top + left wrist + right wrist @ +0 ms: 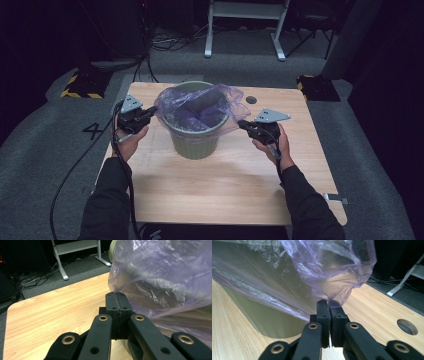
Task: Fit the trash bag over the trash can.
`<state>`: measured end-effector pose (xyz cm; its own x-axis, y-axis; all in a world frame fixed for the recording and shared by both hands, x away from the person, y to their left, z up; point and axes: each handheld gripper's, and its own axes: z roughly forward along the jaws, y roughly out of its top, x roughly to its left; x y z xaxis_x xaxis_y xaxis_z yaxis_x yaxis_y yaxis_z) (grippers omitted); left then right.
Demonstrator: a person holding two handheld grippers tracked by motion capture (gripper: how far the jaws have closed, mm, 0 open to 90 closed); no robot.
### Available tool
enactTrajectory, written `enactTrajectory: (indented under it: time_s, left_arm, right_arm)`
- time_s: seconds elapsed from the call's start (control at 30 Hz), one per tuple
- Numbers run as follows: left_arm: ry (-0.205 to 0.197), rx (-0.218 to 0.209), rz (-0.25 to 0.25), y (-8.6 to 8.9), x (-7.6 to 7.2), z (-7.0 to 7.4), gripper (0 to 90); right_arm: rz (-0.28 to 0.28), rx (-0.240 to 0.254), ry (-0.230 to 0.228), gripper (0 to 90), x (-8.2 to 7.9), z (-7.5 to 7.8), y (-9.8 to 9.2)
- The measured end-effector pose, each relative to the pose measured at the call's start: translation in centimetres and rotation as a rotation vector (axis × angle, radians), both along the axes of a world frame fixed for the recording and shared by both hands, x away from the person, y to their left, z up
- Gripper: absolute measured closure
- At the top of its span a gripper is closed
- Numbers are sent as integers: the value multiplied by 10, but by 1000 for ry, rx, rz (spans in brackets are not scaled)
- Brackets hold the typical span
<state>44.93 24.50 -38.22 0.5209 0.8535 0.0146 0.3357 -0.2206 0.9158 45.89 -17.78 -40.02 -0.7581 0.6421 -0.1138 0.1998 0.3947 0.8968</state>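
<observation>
In the high view we see a round, ribbed, olive-green plastic bin (196,141) standing just above the centre of the frame on the pale wooden bench (220,190); a thin, translucent purple plastic bag (220,102) lines it, its crumpled rim flaring out over the bin's mouth to both sides. We hold the left gripper (148,116) at the bag's left edge, left of centre in the frame; in the left gripper view its jaws are pressed together with a pinch of the purple film (115,292) caught at their tips, the bag billowing across the upper right of that frame. We hold the right gripper (243,123) at the bag's right edge, right of centre; in the right gripper view its jaws are clenched on a fold of the bag (329,300) at mid-frame, the green wall of the bin (269,320) lying behind to the left. A round hole (251,100) in the bench sits just right of the bin's far side; black-sleeved forearms enter from the bottom edge; grey carpet surrounds the bench.
</observation>
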Motion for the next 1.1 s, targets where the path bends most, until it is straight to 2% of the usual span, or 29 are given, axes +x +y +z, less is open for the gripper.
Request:
enactTrajectory:
  time_s: [0.1,0.17,0.23,0.33,0.43,0.5,0.57,0.7,0.83,1.0,1.1]
  left_arm:
    - [-21,-25,-19,3,-6,3,728]
    - [-42,-32,-28,6,-12,6,665]
    - [-46,-41,-23,10,-18,9,523]
    - [-53,-60,-15,17,-28,12,348]
    - [-74,-56,-19,22,-40,16,261]
    - [-79,-62,-42,24,-47,19,212]
    - [-96,-79,-68,25,-54,23,178]
    - [-131,-61,-119,17,-66,34,151]
    - [-164,-42,-169,1,-71,48,152]
    - [-189,-33,-179,-15,-67,63,161]
    - [-188,12,-149,-23,-58,67,216]
  right_arm:
    - [11,9,-6,801,-4,2,-1]
    - [15,24,-14,679,-8,5,-3]
    - [13,40,-18,544,-12,10,-5]
    - [28,76,-24,426,-20,17,-8]
    - [32,64,-61,354,-28,25,-7]
    - [27,66,-74,324,-31,29,-8]
    - [21,75,-88,288,-34,34,-10]
    - [21,97,-103,258,-36,42,-12]
    - [38,123,-99,243,-36,49,-9]
    - [43,144,-98,245,-30,58,-2]
    - [13,116,-92,290,-24,60,2]
